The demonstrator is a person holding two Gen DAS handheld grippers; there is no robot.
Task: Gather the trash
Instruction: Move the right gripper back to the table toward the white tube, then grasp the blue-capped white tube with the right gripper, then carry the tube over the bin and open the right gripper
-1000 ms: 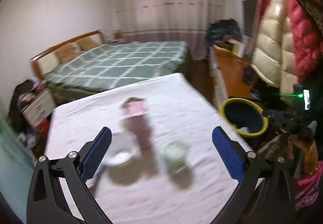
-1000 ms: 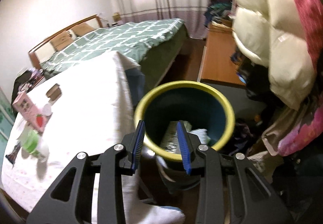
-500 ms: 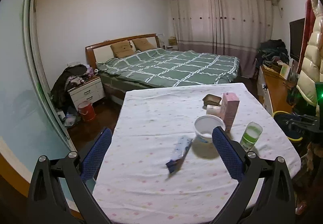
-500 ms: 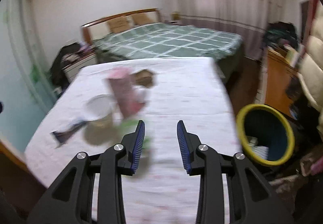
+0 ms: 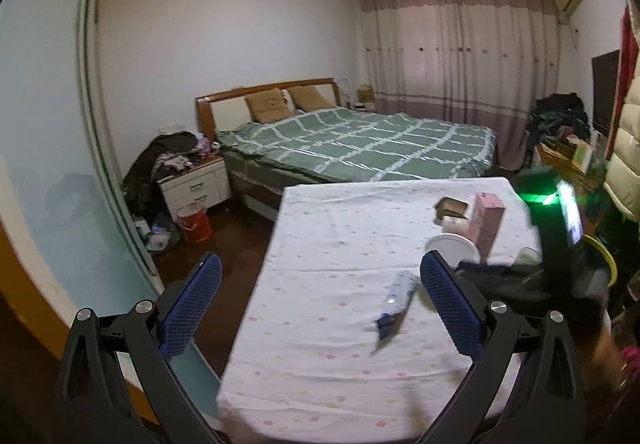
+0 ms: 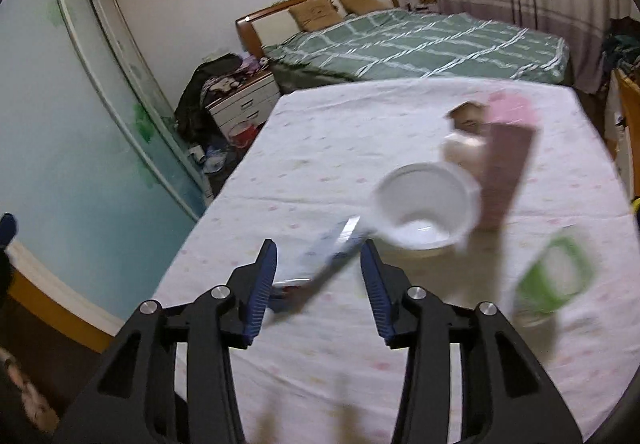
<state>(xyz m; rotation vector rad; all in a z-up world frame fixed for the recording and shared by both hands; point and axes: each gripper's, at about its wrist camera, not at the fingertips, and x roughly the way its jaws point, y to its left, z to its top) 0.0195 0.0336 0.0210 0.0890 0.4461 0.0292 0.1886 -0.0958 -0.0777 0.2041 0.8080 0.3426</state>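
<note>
Step in hand: approach to the next piece of trash on the table (image 5: 320,344); nothing is carried by either gripper.
Next move, judged: lower the right gripper (image 6: 318,276) over the wrapper (image 6: 332,248), align the jaws across its narrow width, then clamp. The wrapper lies flat, so the pads must reach cloth level to catch it.

Left wrist view
- Left gripper (image 5: 320,304): jaws wide apart, nothing between the pads; it hangs above the near left part of the table.
- Wrapper (image 5: 396,302): flat on the cloth, just left of the right-hand blue pad, near the table's middle.
- White bowl (image 5: 452,248): beyond the wrapper, toward the table's far right corner.
- Pink carton (image 5: 489,224): upright, touching or just behind the bowl; which one cannot be told.
- Brown tray (image 5: 451,206): beyond the carton, close to the table's far edge.
- Yellow-rimmed bin (image 5: 604,256): off the table's right side, mostly hidden by a dark blurred shape.

Right wrist view (motion blur throughout)
- Right gripper: jaws partly apart and opening; no pad presses on anything.
- Wrapper: lies diagonally on the table, seen in the gap between the jaws, below them and not clamped.
- White bowl (image 6: 424,208): beyond the right-hand jaw, toward the table's far side.
- Pink carton (image 6: 506,172): upright just right of the bowl.
- Green-labelled cup (image 6: 552,276): right of the gripper, near the table's right edge.
</note>
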